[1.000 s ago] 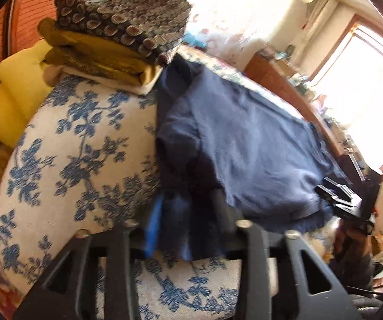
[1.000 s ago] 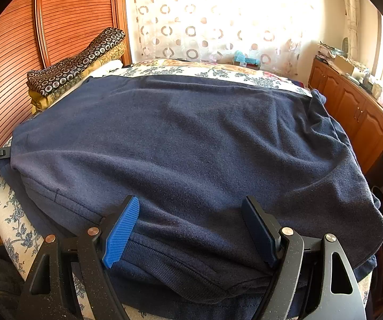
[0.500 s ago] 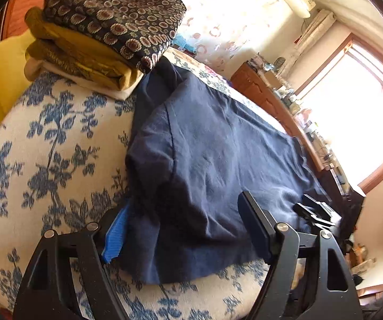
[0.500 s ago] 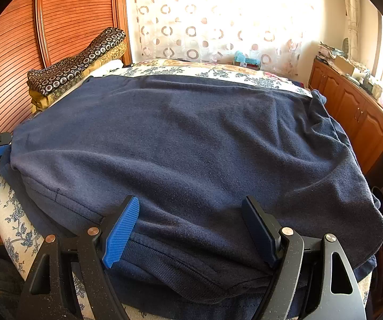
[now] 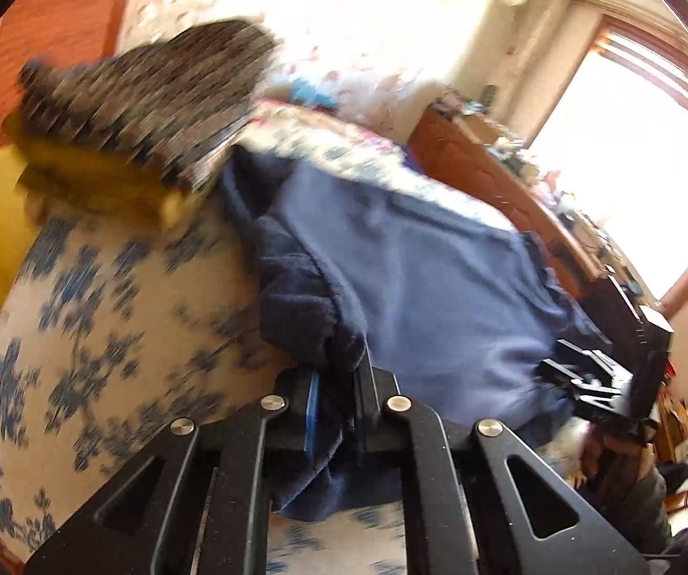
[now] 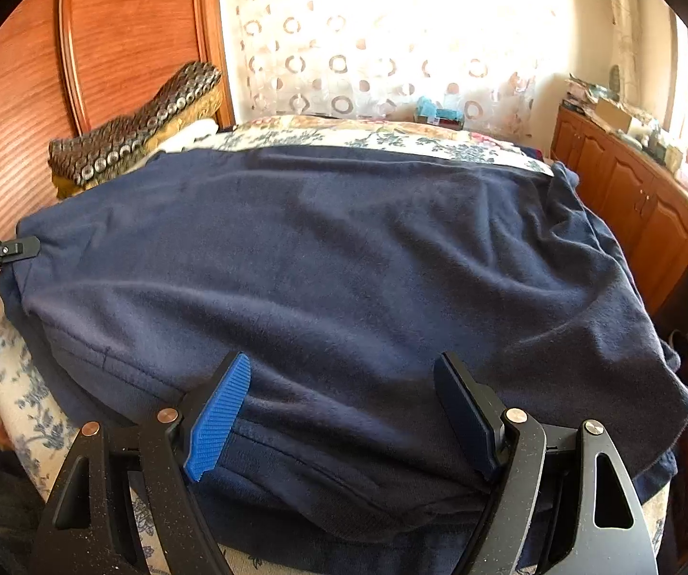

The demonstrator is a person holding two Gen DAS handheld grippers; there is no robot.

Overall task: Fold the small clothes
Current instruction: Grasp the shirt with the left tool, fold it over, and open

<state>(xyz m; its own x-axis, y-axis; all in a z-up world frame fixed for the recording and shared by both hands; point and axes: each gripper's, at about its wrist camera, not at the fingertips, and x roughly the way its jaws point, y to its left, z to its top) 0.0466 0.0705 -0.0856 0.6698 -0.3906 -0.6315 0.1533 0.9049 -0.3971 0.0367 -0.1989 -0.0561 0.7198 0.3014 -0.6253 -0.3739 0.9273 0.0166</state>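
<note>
Sweater [image 6: 344,278] corner is pinched by left gripper [image 5: 337,407]; right gripper [image 6: 344,412], spread, should clamp the hem before lifting evenly.

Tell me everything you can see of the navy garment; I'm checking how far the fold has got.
The navy garment looks like soft fleece, with a stitched hem along its near edge. It lies spread and slightly wrinkled across the floral bedcover, its right side drooping over the edge. The left gripper is shut on a bunched corner; the right gripper is open with its fingers straddling the near hem.
</note>
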